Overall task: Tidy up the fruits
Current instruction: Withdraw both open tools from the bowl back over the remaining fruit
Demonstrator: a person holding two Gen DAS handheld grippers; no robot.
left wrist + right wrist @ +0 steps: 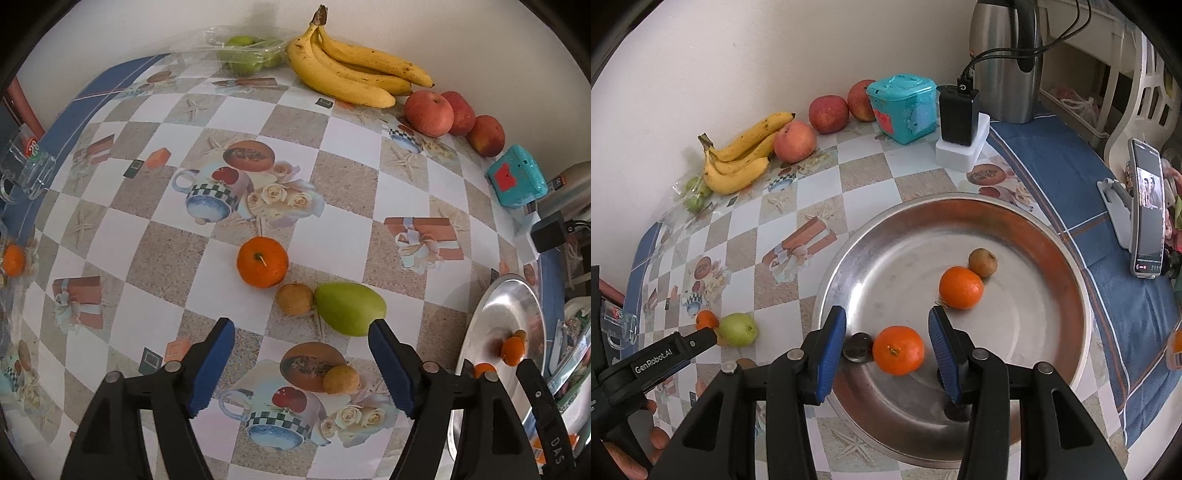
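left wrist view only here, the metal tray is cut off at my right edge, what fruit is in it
Observer: The metal tray holds two mandarins and one small brown fruit.
Operator: is the right gripper holding one
Observer: No. The right gripper is open, with the nearer mandarin between its fingers, untouched.
Operator: where's the other mandarin
Observer: The farther mandarin touches the small brown fruit.

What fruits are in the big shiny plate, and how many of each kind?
In the silver plate:
Oranges: 2
Small brown fruit: 1
Total: 3
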